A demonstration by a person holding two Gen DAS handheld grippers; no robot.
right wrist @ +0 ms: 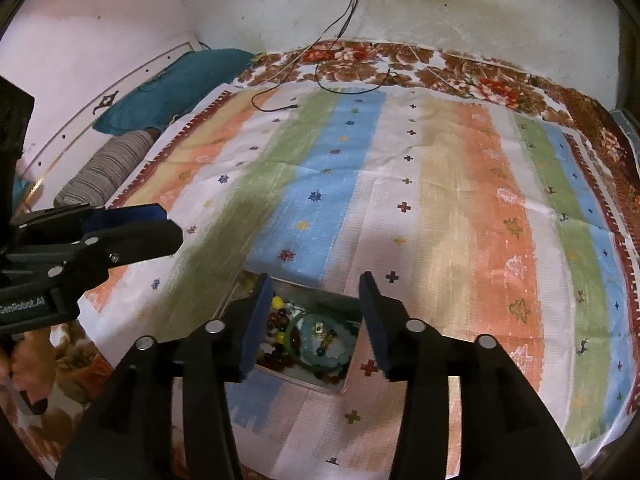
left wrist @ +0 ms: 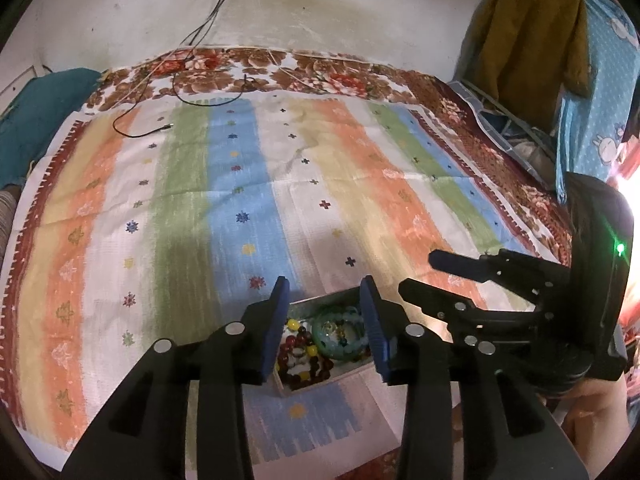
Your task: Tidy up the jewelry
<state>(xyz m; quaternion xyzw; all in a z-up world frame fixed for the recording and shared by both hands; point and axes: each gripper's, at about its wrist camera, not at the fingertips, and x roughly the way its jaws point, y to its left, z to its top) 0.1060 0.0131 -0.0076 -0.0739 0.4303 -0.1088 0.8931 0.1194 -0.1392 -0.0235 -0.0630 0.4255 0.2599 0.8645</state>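
Dim warm indoor light, soft shadows on the striped cloth (left wrist: 248, 184), strong fisheye bending, dark vignetted corners.

One box (left wrist: 320, 386), two tools (left wrist: 326, 322) (right wrist: 316, 320), two pillows (right wrist: 172, 84).

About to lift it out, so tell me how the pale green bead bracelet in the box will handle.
The bead bracelet looks strung from round, glossy beads, so it will probably sag and slip between the fingers. It lies tangled among other beads in the box, so neighbours may drag along.
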